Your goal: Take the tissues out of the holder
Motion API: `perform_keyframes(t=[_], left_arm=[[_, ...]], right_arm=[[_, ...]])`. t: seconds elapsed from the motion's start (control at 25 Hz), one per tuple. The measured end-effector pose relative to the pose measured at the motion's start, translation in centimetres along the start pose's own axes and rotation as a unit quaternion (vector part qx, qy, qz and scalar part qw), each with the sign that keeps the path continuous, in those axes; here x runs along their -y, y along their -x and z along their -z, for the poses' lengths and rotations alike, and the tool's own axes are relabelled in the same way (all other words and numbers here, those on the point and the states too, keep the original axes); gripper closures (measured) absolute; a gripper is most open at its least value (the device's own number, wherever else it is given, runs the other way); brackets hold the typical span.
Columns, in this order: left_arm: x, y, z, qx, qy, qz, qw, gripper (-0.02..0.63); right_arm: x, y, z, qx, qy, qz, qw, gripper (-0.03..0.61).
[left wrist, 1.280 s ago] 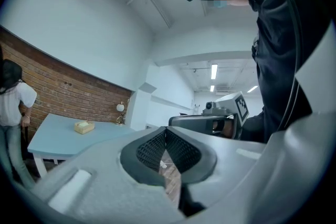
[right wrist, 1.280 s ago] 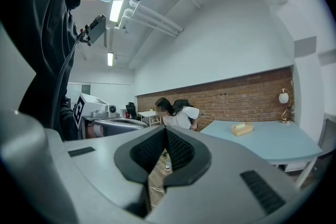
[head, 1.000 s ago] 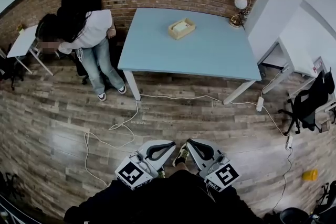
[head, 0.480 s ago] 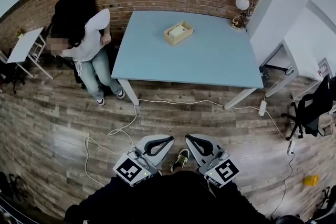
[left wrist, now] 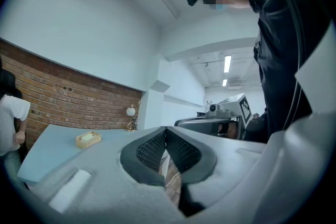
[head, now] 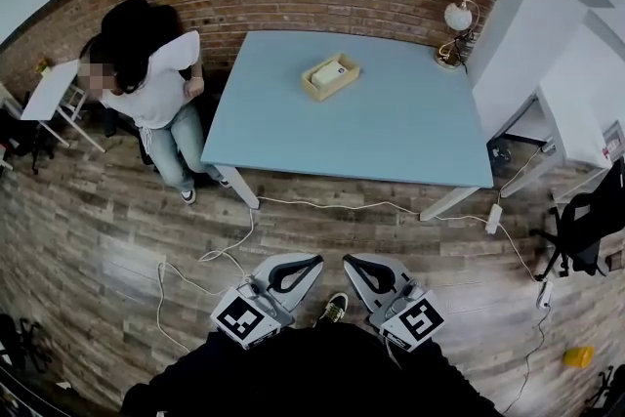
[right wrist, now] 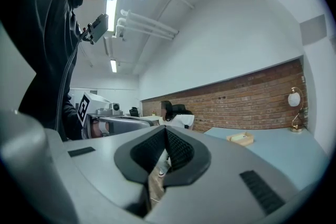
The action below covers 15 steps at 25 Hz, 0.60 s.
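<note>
Standing off table point(head: 391, 137) edge, floor point(head: 322, 229) between; left gripper point(head: 314, 264), right gripper point(head: 352, 263) pressed together, empty.

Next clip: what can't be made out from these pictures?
Tissues in the holder: too small in every view to count.
Person by the table: face mosaicked, head view.
Hands holding the left gripper and right gripper: hidden beneath the wearer's dark clothing, head view.
Table's far legs: hidden under its top, head view.

Open wood floor point(head: 98, 229) up to bench point(head: 391, 137); cables point(head: 250, 222) across it, person point(head: 156, 103) at left corner, lamp point(head: 457, 20) far right, holder point(head: 330, 76) mid-top.
</note>
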State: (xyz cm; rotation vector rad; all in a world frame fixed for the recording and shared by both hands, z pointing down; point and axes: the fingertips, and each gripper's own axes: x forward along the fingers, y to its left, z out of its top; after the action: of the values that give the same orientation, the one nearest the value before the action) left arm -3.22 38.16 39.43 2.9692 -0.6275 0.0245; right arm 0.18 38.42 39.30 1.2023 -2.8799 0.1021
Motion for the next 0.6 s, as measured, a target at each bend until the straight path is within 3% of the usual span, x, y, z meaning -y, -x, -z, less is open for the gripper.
perform_keyframes(t=[0.6], left_arm=[[-1.5,-6.0,-0.4,-0.01,0.002,-0.036,0.9993,0.606]], right_arm=[[7.1,0.9,0.0,0.003,-0.007,-0.026,1.0,0.574]])
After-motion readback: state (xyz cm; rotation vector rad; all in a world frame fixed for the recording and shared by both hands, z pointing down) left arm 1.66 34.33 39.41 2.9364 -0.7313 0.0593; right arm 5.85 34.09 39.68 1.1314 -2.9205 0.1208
